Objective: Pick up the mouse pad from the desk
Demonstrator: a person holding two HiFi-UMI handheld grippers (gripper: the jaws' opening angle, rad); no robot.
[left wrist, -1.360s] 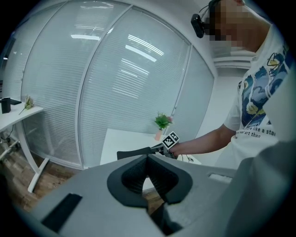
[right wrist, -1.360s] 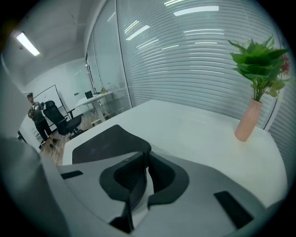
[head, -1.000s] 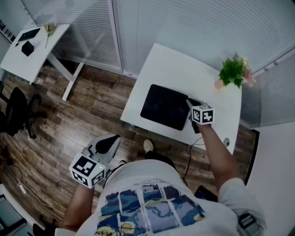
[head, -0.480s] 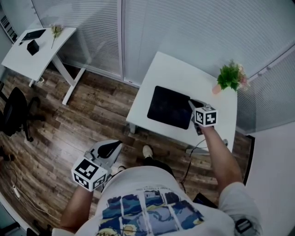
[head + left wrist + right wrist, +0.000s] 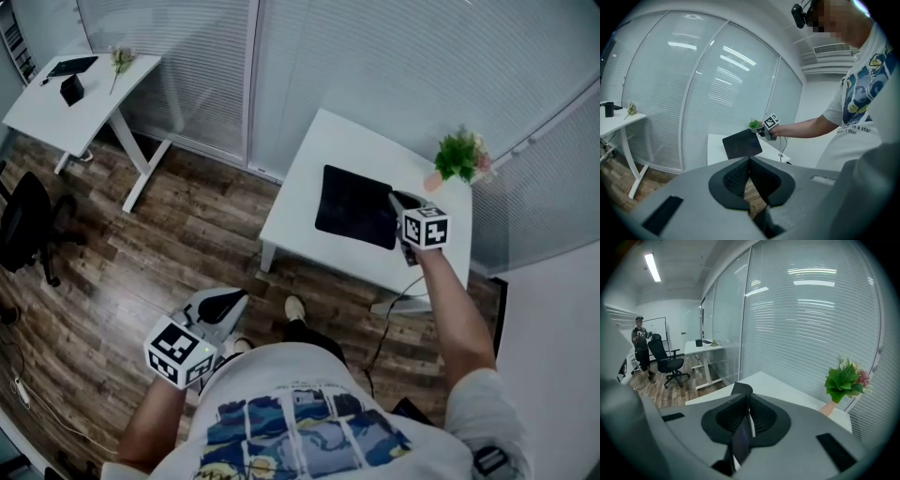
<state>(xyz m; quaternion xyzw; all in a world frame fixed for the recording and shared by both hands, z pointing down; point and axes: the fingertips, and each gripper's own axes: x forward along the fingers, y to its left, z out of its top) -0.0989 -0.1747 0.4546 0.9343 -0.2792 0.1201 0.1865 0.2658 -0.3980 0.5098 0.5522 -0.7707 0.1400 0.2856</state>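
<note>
While our right gripper (image 5: pixel 397 201) pinches one edge of the flat black rectangular mouse pad (image 5: pixel 354 206), jaws nearly closed on it, the pad hangs tilted, clear of the white desk (image 5: pixel 323 155). Our left gripper (image 5: pixel 223 302) hovers low over the brown wooden floor (image 5: pixel 141 253), jaws together, empty.

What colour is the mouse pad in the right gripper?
The mouse pad is plain black, clearest in the head view.
</note>
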